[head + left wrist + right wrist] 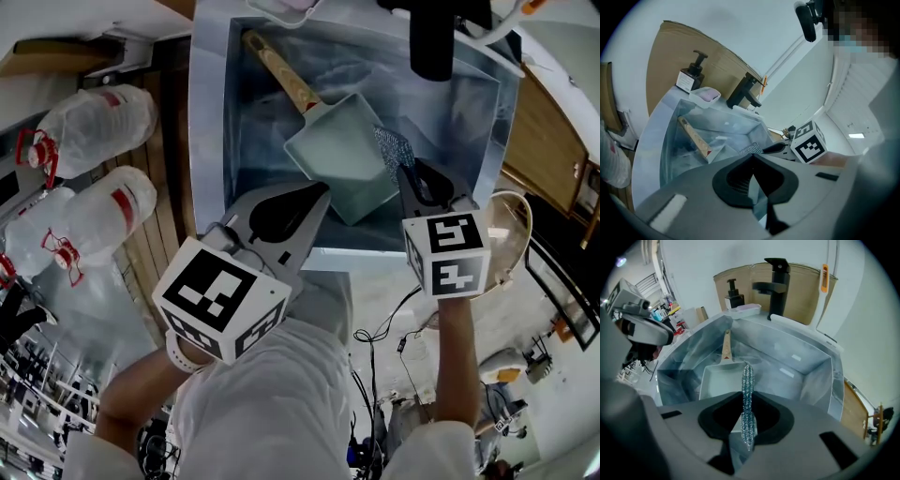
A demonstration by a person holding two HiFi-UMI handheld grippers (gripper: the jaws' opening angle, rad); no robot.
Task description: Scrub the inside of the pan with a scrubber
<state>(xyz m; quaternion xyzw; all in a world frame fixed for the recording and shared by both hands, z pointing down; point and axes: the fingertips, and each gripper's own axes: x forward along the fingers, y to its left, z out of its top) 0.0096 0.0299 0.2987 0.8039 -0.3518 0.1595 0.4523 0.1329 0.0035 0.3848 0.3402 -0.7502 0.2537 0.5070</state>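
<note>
A pale rectangular pan [342,155] with a wooden handle [281,70] lies in the steel sink [211,141], handle toward the far left corner. My right gripper [405,173] is shut on a silvery mesh scrubber [394,148], held over the pan's right rim. In the right gripper view the scrubber [747,385] stands edge-on between the jaws of the right gripper [746,401], above the pan [717,380]. My left gripper [317,195] hovers over the sink's near edge, just short of the pan. Seen in its own view, the left gripper [752,164] is shut with nothing in it.
A black faucet [776,284] stands at the sink's back, with a soap dispenser [735,298] and a pink-filled dish [744,310] beside it. Two plastic bottles [94,122] lie on the wooden counter to the left. A round basin [511,244] sits to the right.
</note>
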